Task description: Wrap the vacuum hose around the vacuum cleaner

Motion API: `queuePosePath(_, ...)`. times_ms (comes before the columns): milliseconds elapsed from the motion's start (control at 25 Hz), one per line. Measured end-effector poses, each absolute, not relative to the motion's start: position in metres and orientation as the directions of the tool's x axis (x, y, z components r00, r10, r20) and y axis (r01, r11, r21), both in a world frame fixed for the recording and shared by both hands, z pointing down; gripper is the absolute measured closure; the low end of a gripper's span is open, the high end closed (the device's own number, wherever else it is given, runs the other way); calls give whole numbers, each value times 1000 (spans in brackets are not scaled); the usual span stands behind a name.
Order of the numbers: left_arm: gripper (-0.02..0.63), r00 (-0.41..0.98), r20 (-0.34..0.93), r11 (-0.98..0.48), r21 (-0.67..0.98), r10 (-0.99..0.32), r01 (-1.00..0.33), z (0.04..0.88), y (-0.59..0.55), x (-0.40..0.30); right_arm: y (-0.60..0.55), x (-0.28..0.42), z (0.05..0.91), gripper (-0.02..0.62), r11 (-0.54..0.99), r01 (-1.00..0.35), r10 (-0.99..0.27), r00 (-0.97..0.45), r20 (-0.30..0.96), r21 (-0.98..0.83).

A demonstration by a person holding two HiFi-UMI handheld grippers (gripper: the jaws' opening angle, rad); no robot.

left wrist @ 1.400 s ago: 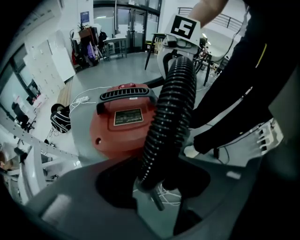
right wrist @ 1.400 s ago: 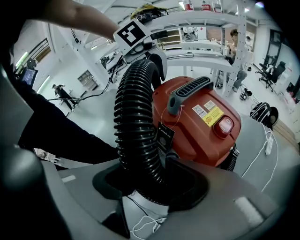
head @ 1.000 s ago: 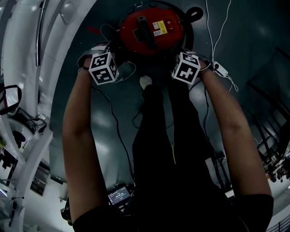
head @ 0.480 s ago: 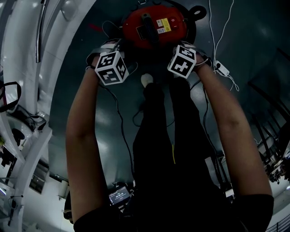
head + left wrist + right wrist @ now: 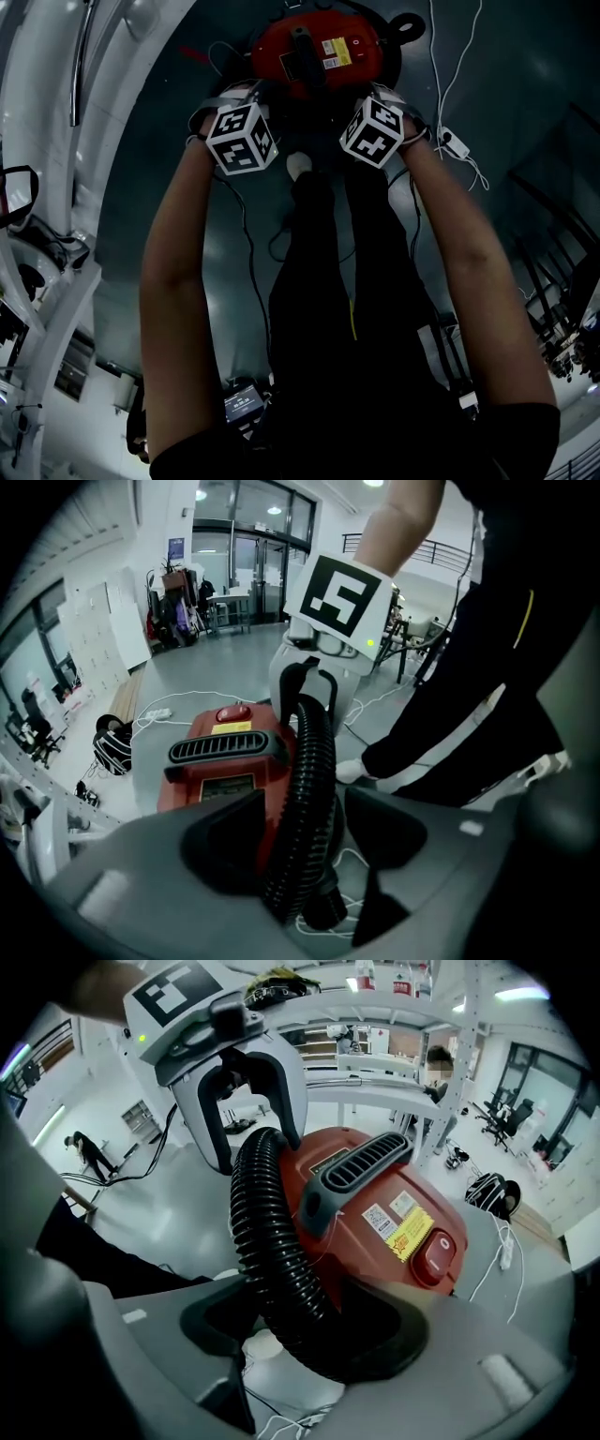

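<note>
Head cam steep down; claw cams close; all share vac (image 5: 314, 52).

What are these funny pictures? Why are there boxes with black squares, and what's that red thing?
A person wears a camera on the head, looking down. Each hand holds a claw tool; the patterned cubes are part of those tools. The other two pictures come from small cameras riding on each claw. The red thing on the floor is a vacuum cleaner. Its black ribbed hose runs through both claws: the left claw grips it, while the right claw has just been opening, with the hose between its jaws. White cables lie nearby.
</note>
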State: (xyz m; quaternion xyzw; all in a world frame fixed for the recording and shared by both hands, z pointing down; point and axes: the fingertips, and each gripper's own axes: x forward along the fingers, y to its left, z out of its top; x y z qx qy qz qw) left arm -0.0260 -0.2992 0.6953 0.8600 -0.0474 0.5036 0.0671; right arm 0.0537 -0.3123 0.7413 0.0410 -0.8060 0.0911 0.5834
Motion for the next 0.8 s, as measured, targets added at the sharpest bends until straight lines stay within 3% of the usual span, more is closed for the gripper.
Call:
queuePosePath(160,341,484,875,-988,86,13,-128,696,-294,-17,-312,53,736,314,979,-175,36,-332,942,-100)
queuePosePath(240,350,482,876,-988,87,16,-125,697,-292,-12,-303,52,734,195,976,-162,81,-344,935,-144)
queuePosePath(280,351,481,877,-988,88,16,-126,697,-291,-10,-300,52,733,178,976,-155,94,-345,934,-156)
queuePosePath(600,358,452,892,-988,77,8,-135,694,-295,-3,-314,51,717,181,983,-177,-28,-379,925,-43)
queuePosePath(800,408,476,879,-990,50,-18,-130,686,-298,8,-314,52,707,198,980,-195,-59,-424,904,-28)
